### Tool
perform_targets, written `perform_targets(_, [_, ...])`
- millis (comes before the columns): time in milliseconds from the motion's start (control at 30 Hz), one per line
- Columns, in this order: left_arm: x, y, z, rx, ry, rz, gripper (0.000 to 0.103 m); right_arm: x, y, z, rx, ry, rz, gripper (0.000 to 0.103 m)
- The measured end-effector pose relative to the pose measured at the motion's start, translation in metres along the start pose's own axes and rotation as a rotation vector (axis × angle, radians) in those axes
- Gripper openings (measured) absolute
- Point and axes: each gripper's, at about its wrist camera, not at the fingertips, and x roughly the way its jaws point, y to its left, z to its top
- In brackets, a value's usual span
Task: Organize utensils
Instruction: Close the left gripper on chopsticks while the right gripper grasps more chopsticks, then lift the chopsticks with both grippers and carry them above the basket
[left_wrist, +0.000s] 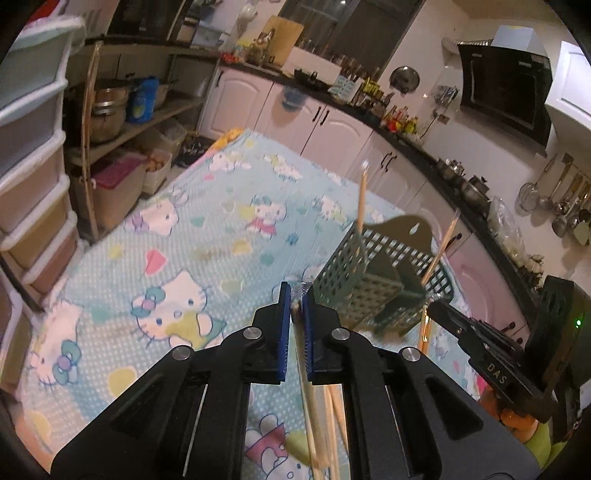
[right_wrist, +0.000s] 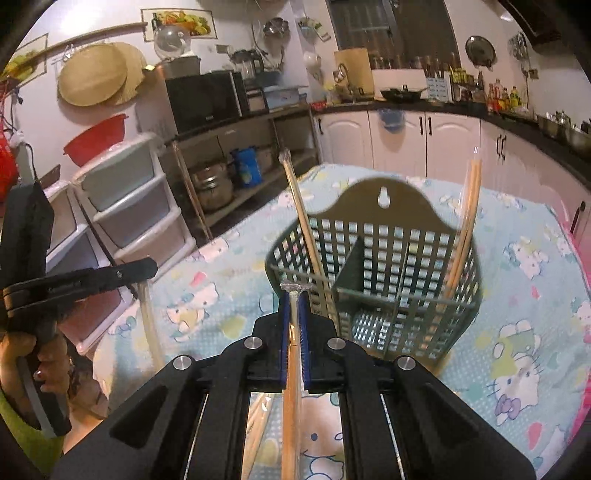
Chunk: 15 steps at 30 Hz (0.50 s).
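- Only the right wrist view shows the person's left hand (right_wrist: 35, 363), fingers wrapped round the black handle of the left gripper (right_wrist: 146, 266), and, along the wall, the stacked pale plastic drawer unit (right_wrist: 125, 206) with a red plastic basin (right_wrist: 96, 137) behind it.
- Only the left wrist view shows the black range hood (left_wrist: 506, 92) and the row of steel ladles and strainers (left_wrist: 561, 201) hanging on the far wall.
- The left gripper (left_wrist: 296, 295) points forward and downward over the blue cartoon-cat tablecloth (left_wrist: 192, 258); its blue-padded jaws are clamped together on the wrapped end of a pale wooden chopstick pair in a clear plastic sleeve (left_wrist: 297, 306), which runs back and down beneath the tool.
- The right gripper (right_wrist: 294, 295) has a similar downward tilt, its jaws closed on another sleeved wooden chopstick pair (right_wrist: 291, 369), whose crimped plastic tip pokes out just past the pads.
- The dark green perforated plastic utensil basket (right_wrist: 373, 295), with an arched back plate and a hanging hole, stands on the tablecloth just ahead of both grippers.
- Inside it, one sleeved chopstick pair (right_wrist: 306, 229) leans in the left compartment and another (right_wrist: 467, 221) stands in the right compartment, both tips rising above the rim.
- In the left wrist view the right gripper (left_wrist: 430, 306) appears at the right, beside the basket.
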Motion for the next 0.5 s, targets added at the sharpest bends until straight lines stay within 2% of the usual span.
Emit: perform_targets(500, [-0.03,-0.03,0.035,0.066,-0.083,-0.001,0.001,-0.05,0.017,0.03,-0.054,-0.138,0.054,0.005])
